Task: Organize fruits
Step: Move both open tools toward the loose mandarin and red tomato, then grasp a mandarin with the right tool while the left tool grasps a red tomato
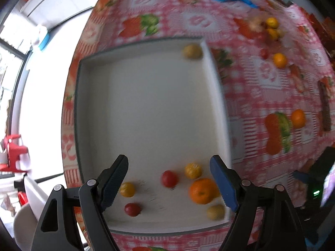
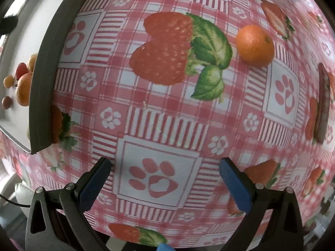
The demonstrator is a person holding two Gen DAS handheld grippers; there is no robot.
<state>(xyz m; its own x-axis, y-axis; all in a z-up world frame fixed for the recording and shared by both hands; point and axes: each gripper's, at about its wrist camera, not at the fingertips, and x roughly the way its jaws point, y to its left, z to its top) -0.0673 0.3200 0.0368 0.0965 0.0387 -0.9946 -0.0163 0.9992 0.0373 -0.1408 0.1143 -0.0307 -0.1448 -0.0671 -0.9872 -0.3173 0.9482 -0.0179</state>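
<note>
Bright daylight from the blown-out white window, left of the left claw. Smeared with motion blur all over the left view, even the shallow white tray ahead of the claw. Sharper in the right view: crisp round orange, soft shadow under it. Bent, dark edges everywhere.

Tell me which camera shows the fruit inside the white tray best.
The left wrist view: it looks down into the white tray, showing every fruit, including the big orange. The right wrist view catches only a few past the tray's rim.
</note>
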